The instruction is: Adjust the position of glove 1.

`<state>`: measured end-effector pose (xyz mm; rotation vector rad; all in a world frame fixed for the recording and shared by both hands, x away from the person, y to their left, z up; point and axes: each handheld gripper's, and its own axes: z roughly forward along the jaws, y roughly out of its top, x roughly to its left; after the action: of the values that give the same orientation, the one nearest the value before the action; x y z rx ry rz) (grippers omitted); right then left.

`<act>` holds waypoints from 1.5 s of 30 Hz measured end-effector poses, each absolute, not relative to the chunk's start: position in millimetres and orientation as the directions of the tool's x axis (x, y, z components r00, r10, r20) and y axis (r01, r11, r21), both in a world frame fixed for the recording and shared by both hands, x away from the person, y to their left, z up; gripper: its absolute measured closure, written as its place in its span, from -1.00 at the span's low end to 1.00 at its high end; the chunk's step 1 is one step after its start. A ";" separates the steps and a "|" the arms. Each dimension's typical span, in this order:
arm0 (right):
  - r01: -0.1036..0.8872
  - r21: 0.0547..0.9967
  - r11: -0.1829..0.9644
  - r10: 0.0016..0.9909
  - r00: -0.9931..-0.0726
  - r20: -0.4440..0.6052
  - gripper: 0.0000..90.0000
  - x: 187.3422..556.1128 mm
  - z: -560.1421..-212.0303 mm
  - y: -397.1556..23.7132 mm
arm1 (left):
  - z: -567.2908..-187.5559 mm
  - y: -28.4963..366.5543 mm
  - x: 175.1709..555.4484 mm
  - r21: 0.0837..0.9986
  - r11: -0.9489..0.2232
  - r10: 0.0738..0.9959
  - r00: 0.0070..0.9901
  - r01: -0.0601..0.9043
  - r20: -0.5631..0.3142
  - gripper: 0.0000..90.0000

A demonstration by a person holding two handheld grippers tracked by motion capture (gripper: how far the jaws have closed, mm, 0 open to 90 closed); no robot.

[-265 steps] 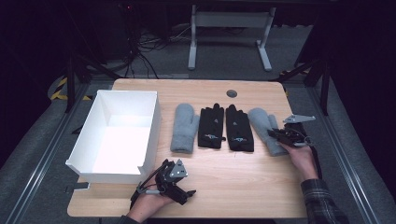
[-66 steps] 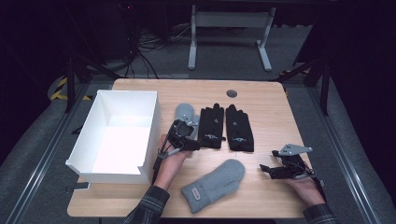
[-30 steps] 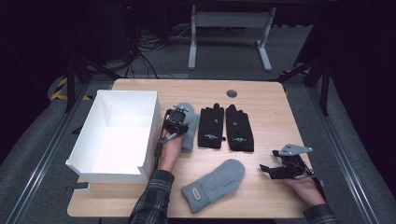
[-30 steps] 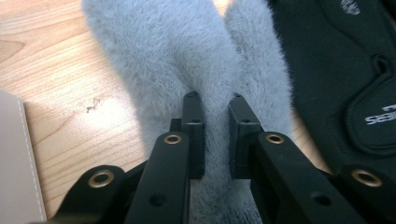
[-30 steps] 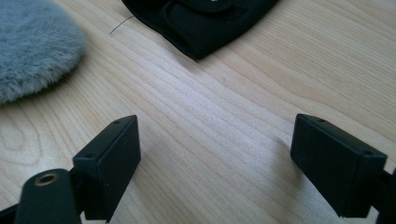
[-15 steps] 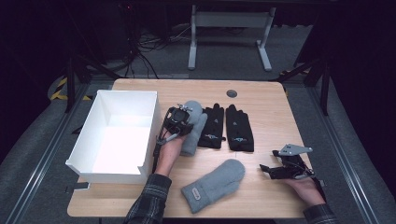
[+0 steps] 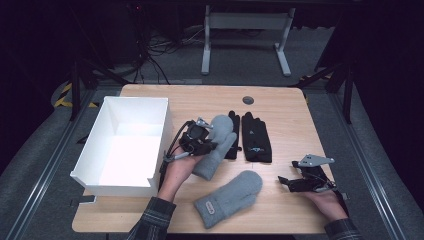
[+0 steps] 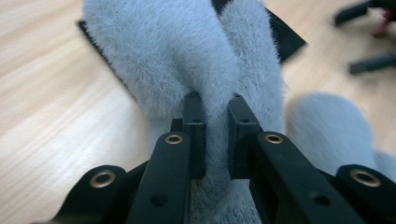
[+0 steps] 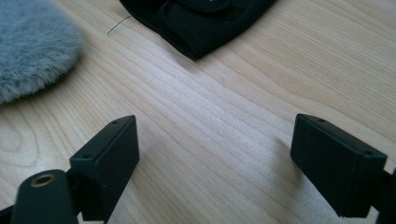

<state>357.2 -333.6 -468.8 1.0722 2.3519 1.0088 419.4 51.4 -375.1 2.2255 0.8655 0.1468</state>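
Note:
My left gripper is shut on a fluffy grey mitten, lifting it off the table so it hangs tilted over the left black glove. In the left gripper view the jaws pinch a fold of that mitten. The other grey mitten lies flat near the front edge. A second black glove lies palm down at mid-table. My right gripper rests at the front right, open over bare wood, with the flat mitten's tip at its left.
A white open box stands on the left part of the wooden table, close beside my left hand. A round grommet sits near the far edge. Dark floor and a desk frame lie beyond.
My left gripper has risen and shifted rightward with the grey mitten, which now hangs tilted over the black glove instead of lying flat. The right gripper has stayed put.

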 end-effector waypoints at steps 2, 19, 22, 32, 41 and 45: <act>0.503 0.735 0.455 0.764 -0.644 -0.032 -0.65 357.2 -468.8 -333.6 | -374.1 51.3 413.9 0.662 -0.538 0.591 0.794 0.521 -0.143 0.81; 0.503 0.735 0.455 0.764 -0.644 -0.032 -0.65 357.2 -468.9 -333.5 | -373.7 41.0 364.5 0.640 -0.652 0.419 0.896 0.408 -0.145 0.81; 0.502 0.736 0.454 0.765 -0.643 -0.033 -0.65 357.2 -469.0 -333.4 | -377.6 34.3 357.1 0.630 -0.673 0.385 0.911 0.388 -0.149 0.81; 0.503 0.735 0.455 0.764 -0.644 -0.033 -0.65 357.2 -468.8 -333.5 | -379.3 23.5 344.4 0.618 -0.726 0.283 0.950 0.300 -0.128 0.81; 0.503 0.735 0.455 0.764 -0.644 -0.033 -0.65 357.2 -468.9 -333.5 | -386.4 12.0 337.8 0.597 -0.769 0.194 0.973 0.231 -0.127 0.80; 0.503 0.735 0.455 0.764 -0.644 -0.032 -0.65 357.2 -468.9 -333.5 | -392.6 8.9 338.8 0.583 -0.781 0.180 0.975 0.224 -0.133 0.79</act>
<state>357.2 -333.5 -468.9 1.0731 2.3508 1.0091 338.8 8.9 -392.6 2.4872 0.2827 -0.0915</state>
